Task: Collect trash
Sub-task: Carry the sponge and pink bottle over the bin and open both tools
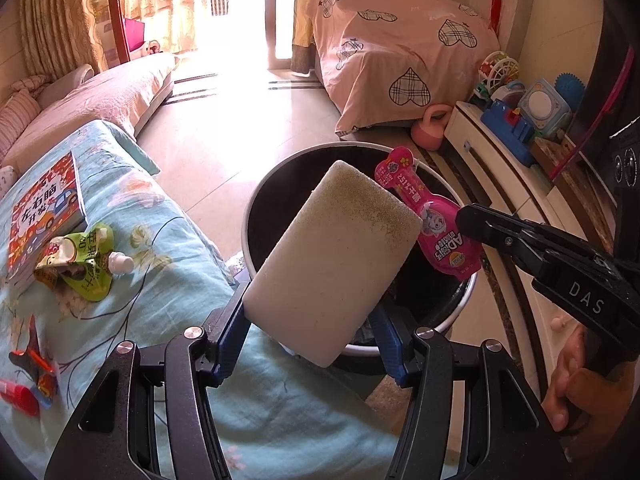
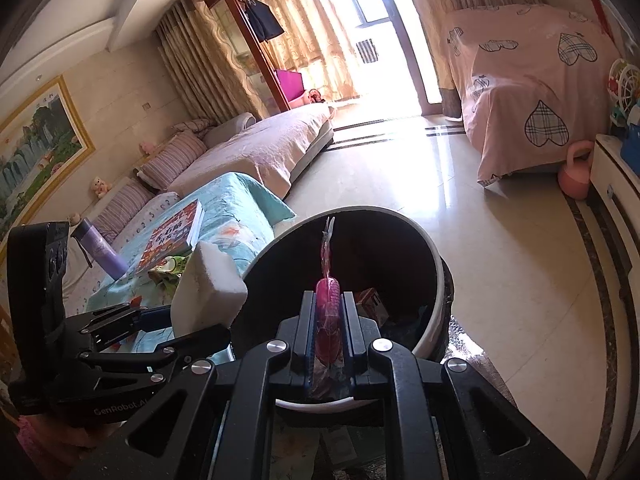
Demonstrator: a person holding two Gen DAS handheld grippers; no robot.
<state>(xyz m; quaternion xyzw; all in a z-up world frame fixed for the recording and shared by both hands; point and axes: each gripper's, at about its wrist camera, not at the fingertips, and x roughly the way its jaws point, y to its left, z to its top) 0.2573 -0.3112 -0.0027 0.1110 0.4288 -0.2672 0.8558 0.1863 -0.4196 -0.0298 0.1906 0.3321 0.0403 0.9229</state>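
Over bin [image 2: 434, 276], pouch [image 2: 329, 300] between right gripper [image 2: 329, 322] fingers, seemingly clamped.

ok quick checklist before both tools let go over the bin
1. Left tool grips the sponge: ok.
2. Right tool grips the pink pouch: ok.
3. Pink pouch over the bin opening: ok.
4. Sponge fully over the opening: cannot tell; its lower end sits near the rim.
5. Bin has room: ok, only a few items at the bottom.
6. Table trash all collected: not ok, green pouch remains.
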